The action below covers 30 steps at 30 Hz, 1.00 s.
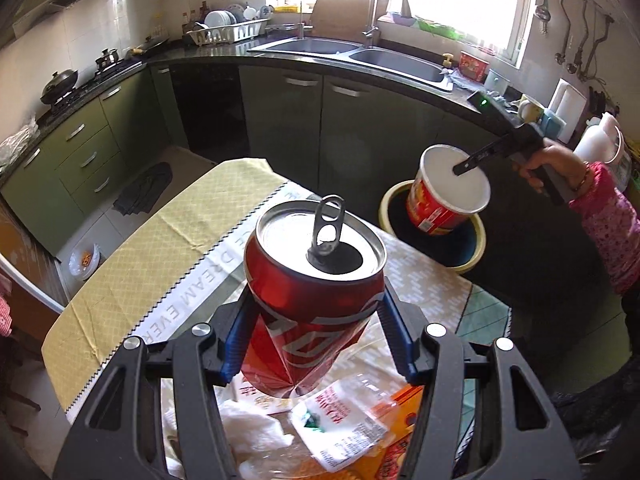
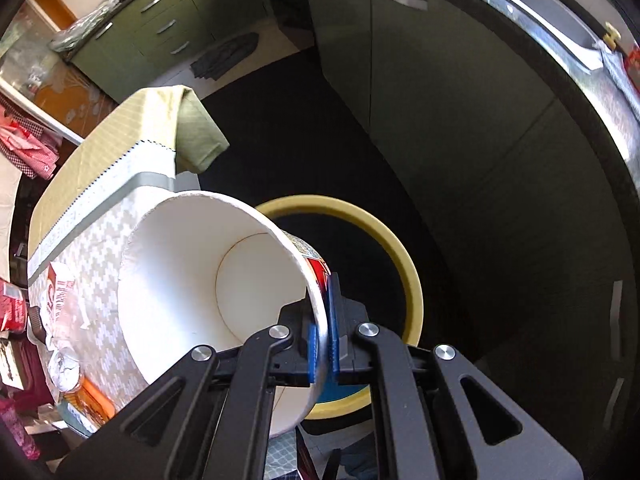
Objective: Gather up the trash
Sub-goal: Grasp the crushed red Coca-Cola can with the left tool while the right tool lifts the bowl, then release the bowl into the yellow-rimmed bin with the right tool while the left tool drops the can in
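Note:
A dented red soda can [image 1: 308, 280] with its tab raised is clamped between the blue pads of my left gripper [image 1: 316, 332], lifted above the table. Off to the right in the left wrist view, a hand carries my right gripper [image 1: 472, 160], which is shut on the rim of a red paper cup [image 1: 444, 204] with a white inside. The cup hangs tilted over a yellow-rimmed bin [image 1: 472, 256] with a dark liner. In the right wrist view the right gripper [image 2: 323, 344] pinches the cup [image 2: 192, 288] wall, with the bin [image 2: 404, 264] below it.
The table [image 1: 132, 264] has a yellow and patterned cloth. Plastic wrappers [image 1: 340, 428], white tissue [image 1: 256, 432] and an orange packet [image 1: 400, 448] lie under the can. Green cabinets [image 1: 80, 152], a sink [image 1: 396, 60] and a dark floor mat [image 2: 296, 144] surround the bin.

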### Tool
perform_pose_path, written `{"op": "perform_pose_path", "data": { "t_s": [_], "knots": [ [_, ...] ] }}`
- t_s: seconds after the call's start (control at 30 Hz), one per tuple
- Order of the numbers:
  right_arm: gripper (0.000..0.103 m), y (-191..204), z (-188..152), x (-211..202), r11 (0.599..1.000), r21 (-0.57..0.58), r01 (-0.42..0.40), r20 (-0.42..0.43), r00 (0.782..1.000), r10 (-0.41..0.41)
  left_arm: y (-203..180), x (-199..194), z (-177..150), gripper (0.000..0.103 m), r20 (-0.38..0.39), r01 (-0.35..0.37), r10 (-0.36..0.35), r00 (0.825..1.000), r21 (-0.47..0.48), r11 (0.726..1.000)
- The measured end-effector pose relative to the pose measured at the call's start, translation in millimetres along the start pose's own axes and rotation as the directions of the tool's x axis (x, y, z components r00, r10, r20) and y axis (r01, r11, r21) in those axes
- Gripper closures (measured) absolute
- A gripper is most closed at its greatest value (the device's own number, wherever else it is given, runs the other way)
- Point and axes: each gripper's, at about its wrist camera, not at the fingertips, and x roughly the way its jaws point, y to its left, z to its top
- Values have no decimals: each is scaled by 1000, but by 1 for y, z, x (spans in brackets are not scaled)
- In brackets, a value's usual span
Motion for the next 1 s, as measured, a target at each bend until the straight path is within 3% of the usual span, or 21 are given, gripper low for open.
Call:
{"op": "perform_pose_path", "data": {
  "t_s": [0.2, 0.27, 0.33, 0.7, 0.87, 1.0],
  "knots": [
    [96, -10, -4, 65, 1000, 2, -17, -73, 997, 17, -56, 14, 30, 48, -17, 68, -68, 998, 59, 996],
    [90, -6, -4, 80, 999, -25, -20, -88, 996, 17, -73, 22, 38, 48, -33, 87, -84, 996, 81, 993],
    [64, -6, -6, 84, 999, -46, 12, -80, 997, -15, -87, 29, 44, 48, -42, 98, -94, 995, 107, 989],
    [63, -39, -30, -12, 999, -38, 5, 105, 995, -1, -156, 84, 66, 47, -95, 230, -216, 972, 172, 958],
    [63, -63, -54, -45, 1000, -2, 30, 145, 989, -29, -185, 134, 85, 47, -113, 272, -255, 960, 176, 946],
    [63, -87, -77, -61, 999, 25, 46, 153, 987, -50, -200, 190, 99, 47, -158, 262, -239, 958, 151, 953]
  ]
}}
